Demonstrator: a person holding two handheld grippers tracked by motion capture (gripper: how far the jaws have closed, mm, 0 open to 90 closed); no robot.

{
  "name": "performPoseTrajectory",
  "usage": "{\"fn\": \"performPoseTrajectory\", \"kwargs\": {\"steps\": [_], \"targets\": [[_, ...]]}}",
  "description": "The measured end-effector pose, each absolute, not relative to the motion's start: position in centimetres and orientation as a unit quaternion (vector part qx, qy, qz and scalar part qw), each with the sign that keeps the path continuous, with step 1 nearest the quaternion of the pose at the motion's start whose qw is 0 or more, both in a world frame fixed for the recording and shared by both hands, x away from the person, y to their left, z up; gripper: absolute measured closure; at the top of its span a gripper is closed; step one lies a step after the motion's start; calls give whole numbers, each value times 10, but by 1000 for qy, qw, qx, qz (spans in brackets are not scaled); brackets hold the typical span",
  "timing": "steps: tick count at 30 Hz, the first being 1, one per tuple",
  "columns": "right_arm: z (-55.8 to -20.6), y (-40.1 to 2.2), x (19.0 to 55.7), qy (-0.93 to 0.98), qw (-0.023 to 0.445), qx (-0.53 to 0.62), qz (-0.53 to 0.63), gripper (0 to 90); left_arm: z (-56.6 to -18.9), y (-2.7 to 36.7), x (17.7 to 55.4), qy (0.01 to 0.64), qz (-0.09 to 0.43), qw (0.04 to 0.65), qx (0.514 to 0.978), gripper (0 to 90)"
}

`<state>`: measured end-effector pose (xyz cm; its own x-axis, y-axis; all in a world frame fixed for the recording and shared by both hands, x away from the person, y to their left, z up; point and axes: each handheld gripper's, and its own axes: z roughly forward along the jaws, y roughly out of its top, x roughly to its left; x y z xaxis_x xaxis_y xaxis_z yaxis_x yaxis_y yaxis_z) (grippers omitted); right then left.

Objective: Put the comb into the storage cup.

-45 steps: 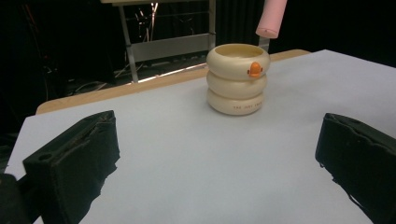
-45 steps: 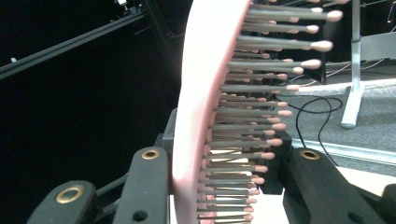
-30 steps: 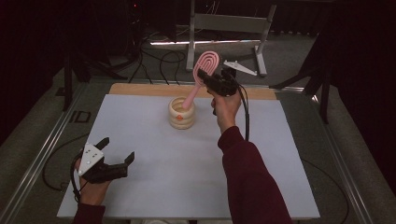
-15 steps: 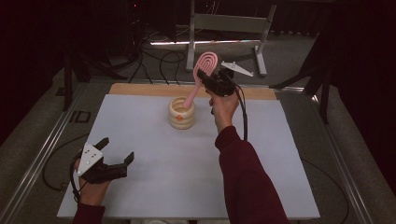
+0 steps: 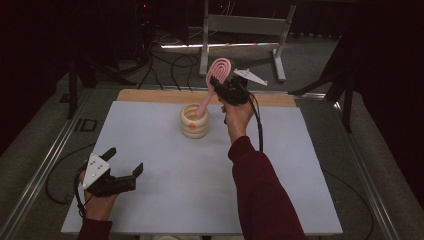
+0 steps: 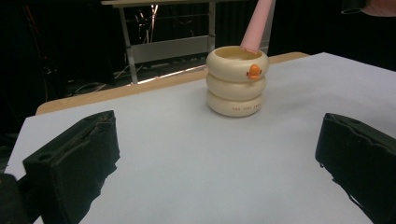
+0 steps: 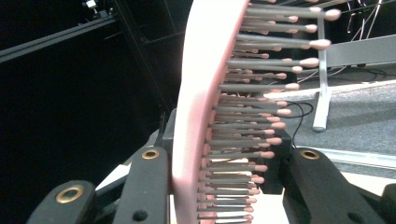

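Clamped tight on a pink hairbrush (image 5: 218,72) by its head, right gripper (image 5: 226,86) up at the far side in the high view. Handle end already dipped into the cream holder (image 5: 194,121); letting go still left. Left gripper (image 5: 121,172) spread wide, near left, holding nothing.

Left gripper view: holder (image 6: 237,82) far ahead, pink handle (image 6: 257,23) poking out.

Right gripper view: brush (image 7: 201,93) squeezed between both jaws.

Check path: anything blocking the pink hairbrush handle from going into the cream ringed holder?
Nothing visible blocks it. The right gripper is shut on the hairbrush head, and the handle tip already sits inside the holder mouth. The white mat around the holder is bare; the left gripper rests far off.
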<state>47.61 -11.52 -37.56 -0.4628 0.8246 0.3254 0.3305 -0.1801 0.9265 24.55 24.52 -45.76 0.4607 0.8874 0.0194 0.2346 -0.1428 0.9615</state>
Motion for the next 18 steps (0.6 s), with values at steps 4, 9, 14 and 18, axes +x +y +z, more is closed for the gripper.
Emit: {"fn": "performPoseTrajectory", "kwargs": {"steps": [4,9,14,18], "targets": [[-378,-114,477,608,204,478,600,639,-457,245,245,409,320,511,685,3],[-379,-113,477,609,202,480,598,639,-457,245,245,408,320,511,686,3],[-382,-111,478,612,201,480,596,639,-457,245,244,408,320,512,685,3],[-383,-109,479,613,202,480,594,639,-456,245,244,407,321,512,685,3]]}}
